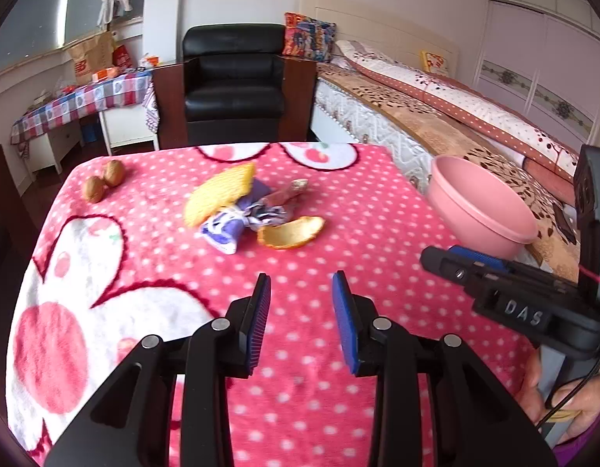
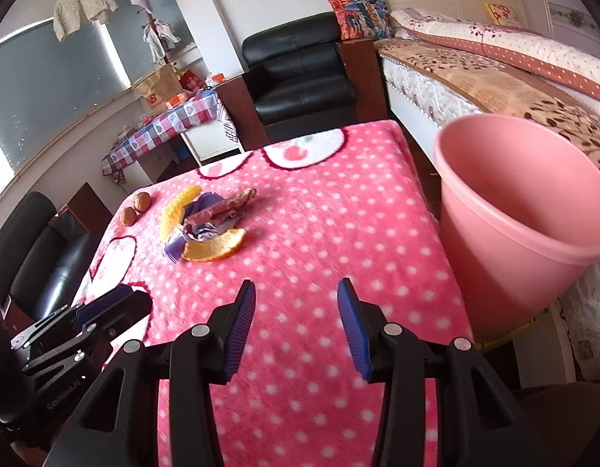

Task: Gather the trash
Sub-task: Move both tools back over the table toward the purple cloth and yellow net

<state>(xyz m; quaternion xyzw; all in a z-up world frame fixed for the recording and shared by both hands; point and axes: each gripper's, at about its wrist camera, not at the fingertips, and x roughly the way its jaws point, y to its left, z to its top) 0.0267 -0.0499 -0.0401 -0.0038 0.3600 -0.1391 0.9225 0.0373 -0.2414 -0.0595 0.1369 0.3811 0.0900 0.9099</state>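
Lying above centre in both wrist views, on the pink dotted blanket (image 1: 339, 210): trash pile (image 1: 245, 210), ahead of both. Left gripper (image 1: 301, 284) spread, empty, squarer on. Right gripper (image 2: 296, 292) spread, empty, beside pink bin (image 2: 510, 210), pile up-left.

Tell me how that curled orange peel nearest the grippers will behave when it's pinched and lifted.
The orange peel is thin and curled, so probably light and somewhat bendy. Its cupped shape may rock or flatten under the pads. It touches the purple wrapper, which might shift too.
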